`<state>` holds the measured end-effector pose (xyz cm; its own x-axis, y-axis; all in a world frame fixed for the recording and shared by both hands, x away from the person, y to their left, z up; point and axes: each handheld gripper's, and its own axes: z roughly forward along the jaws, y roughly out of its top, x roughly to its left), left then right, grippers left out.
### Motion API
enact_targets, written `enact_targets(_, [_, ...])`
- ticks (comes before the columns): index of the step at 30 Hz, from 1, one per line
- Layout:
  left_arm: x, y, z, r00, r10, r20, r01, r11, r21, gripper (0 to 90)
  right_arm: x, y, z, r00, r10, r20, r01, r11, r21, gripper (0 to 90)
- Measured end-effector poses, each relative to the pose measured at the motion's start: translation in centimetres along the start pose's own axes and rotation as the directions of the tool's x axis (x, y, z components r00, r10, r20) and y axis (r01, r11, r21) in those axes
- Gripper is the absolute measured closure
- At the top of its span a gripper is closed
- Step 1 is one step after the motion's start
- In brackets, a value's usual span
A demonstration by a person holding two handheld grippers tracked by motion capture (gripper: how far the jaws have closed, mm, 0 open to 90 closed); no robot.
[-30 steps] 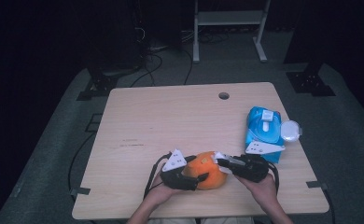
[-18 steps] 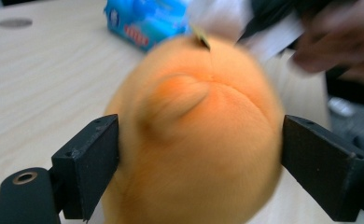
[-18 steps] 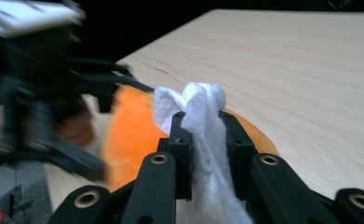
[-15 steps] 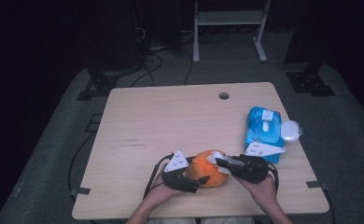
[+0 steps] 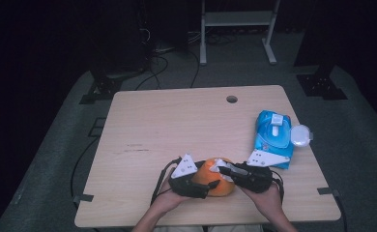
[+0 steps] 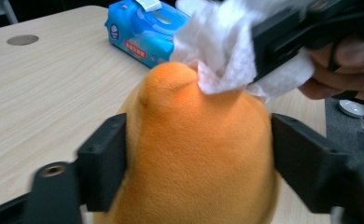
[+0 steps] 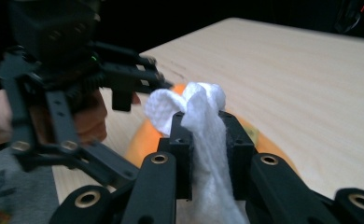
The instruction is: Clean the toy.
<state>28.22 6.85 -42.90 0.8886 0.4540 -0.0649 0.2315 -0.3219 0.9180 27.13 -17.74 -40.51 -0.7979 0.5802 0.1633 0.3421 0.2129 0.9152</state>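
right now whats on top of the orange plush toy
A white wipe pinched in the right gripper presses on the top of the orange plush toy. The fabric under the wipe is covered, so any stain there can't be seen.

left tongs (image 5: 207,186) clamped, right tongs (image 5: 224,169) pinched shut

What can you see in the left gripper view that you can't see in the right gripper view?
Left gripper view: the blue plastic wipes pack and a round cable hole in the table. Right gripper view: the left tongs from outside and the right tongs pinching the wipe from behind. Both: the orange plush toy, the white crumpled wipe and the pale wooden table.
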Motion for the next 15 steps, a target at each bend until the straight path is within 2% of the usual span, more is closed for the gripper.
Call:
enact_targets(3, [1.0, -0.6, -0.5, 0.9981, -0.029, 0.055, 0.032, 0.9982, -0.05, 18.3, -1.4, -0.8, 0.0, 0.9976, 0.069, -0.009, -0.069, 0.998, 0.001, 76.8])
enact_targets(5, [1.6, -1.0, -0.6, 0.9968, -0.062, 0.051, 0.064, 0.9972, -0.038, 13.3, -1.6, -0.9, -0.2, 0.9961, 0.088, -0.009, -0.088, 0.996, -0.002, 76.7])
enact_targets(6, [1.9, -1.2, -0.5, 0.9946, -0.083, 0.061, 0.085, 0.996, -0.027, 11.8, -1.6, -0.8, -0.2, 0.9967, 0.081, -0.005, -0.081, 0.997, -0.001, 76.7])
enact_targets(9, [2.1, -1.8, 0.1, 0.9899, -0.113, 0.085, 0.113, 0.9935, 0.001, 9.2, -1.7, -0.9, -0.1, 0.996, 0.087, -0.019, -0.087, 0.996, 0.002, 76.6])
enact_targets(12, [1.8, -2.1, 0.5, 0.9893, -0.134, 0.057, 0.134, 0.9909, 0.014, 9.2, -2.0, -1.3, -0.1, 0.9938, 0.107, -0.031, -0.107, 0.994, -0.003, 76.5])
enact_targets(13, [1.6, -2.2, 0.7, 0.9911, -0.126, 0.043, 0.125, 0.9919, 0.017, 9.4, -2.0, -1.4, -0.1, 0.993, 0.113, -0.033, -0.113, 0.994, 0.0, 76.5])
enact_targets(15, [1.4, -1.8, 0.4, 0.9946, -0.1, 0.028, 0.099, 0.9947, 0.027, 18.0, -2.0, -1.4, -0.1, 0.9938, 0.108, -0.026, -0.108, 0.994, 0.003, 76.5])
